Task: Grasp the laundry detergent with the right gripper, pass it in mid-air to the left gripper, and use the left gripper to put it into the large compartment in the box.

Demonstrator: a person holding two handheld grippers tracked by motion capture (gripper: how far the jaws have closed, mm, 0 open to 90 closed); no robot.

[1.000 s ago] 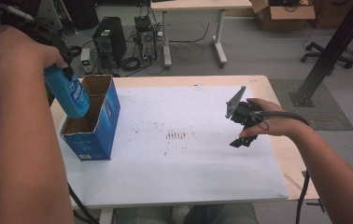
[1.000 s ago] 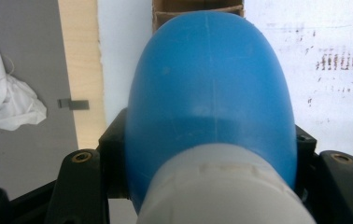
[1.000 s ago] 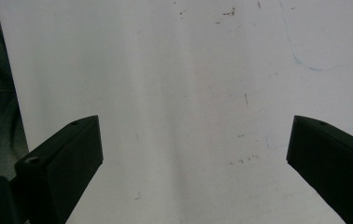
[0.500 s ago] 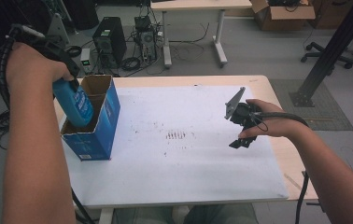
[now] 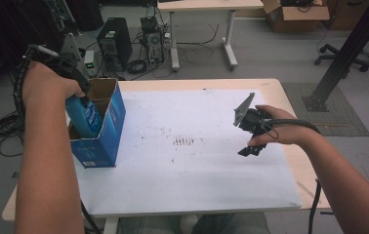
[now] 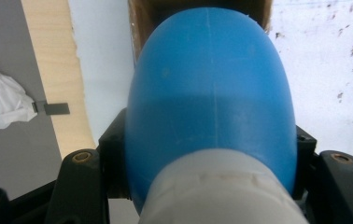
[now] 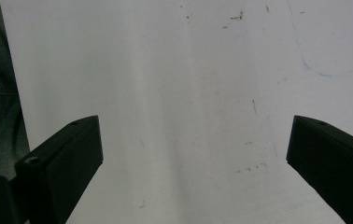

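A blue bottle (image 5: 87, 117) with a white cap (image 6: 216, 186) hangs bottom-down in the mouth of an open blue cardboard box (image 5: 102, 144). The box stands on the table's left side. My left gripper (image 5: 77, 95) is shut on the bottle near its neck, and the black jaws press both sides of the bottle (image 6: 209, 88) in the left gripper view. The bottle's lower part is hidden inside the box. Over the right part of the white sheet, my right gripper (image 5: 243, 136) is held still. Its jaws stand wide open with nothing between them in the right gripper view (image 7: 193, 154).
A white sheet (image 5: 197, 180) covers most of the wooden table (image 5: 304, 170), with dark smudges (image 5: 185, 141) at its middle. Beyond the far edge, a computer tower (image 5: 112, 41), cables and another table's legs stand on the floor. A white cloth (image 6: 2, 102) lies on the floor left of the table.
My left hand has come down with the blue bottle, which now sits deeper in the box's opening. The right hand and its gripper have kept still.
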